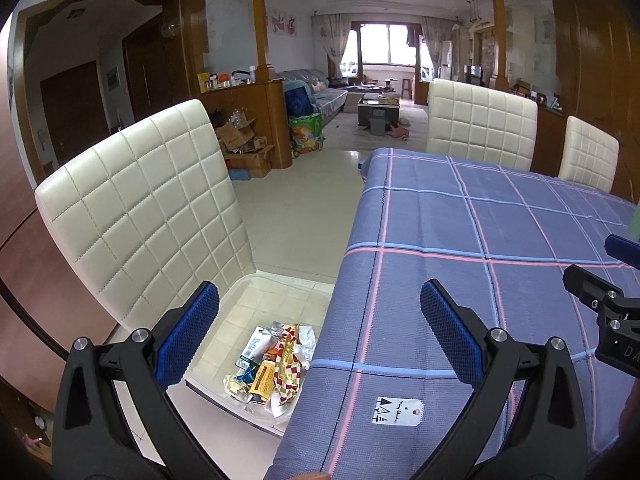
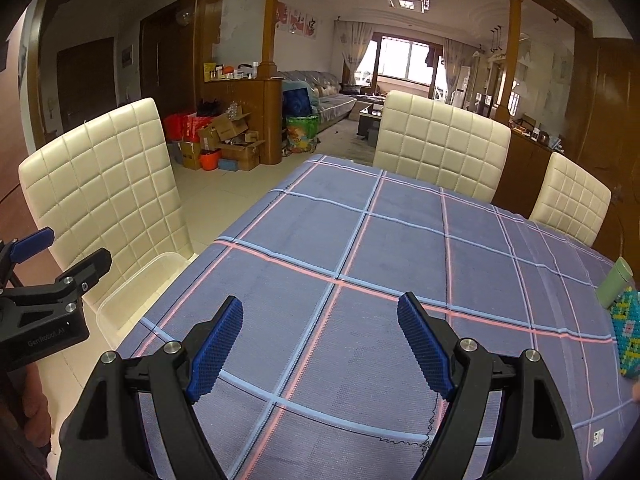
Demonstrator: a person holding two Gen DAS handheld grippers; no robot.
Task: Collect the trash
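Observation:
A clear plastic bin (image 1: 256, 280) sits on the seat of a cream quilted chair (image 1: 136, 208) beside the table. Several crumpled wrappers and packets (image 1: 276, 364) lie in the bin. My left gripper (image 1: 320, 328) is open and empty, held above the bin and the table's left edge. My right gripper (image 2: 320, 344) is open and empty above the blue plaid tablecloth (image 2: 400, 248). The bin's rim (image 2: 132, 280) shows at the left in the right wrist view, with the left gripper (image 2: 48, 276) beside it. The right gripper (image 1: 608, 296) shows at the right edge of the left wrist view.
Two more cream chairs (image 2: 440, 144) (image 2: 572, 200) stand at the table's far side. A green cup (image 2: 616, 284) and a beaded item (image 2: 628, 336) lie at the table's right edge. A white tag (image 1: 396, 412) is on the cloth. Cardboard boxes (image 2: 228, 136) are stacked on the floor.

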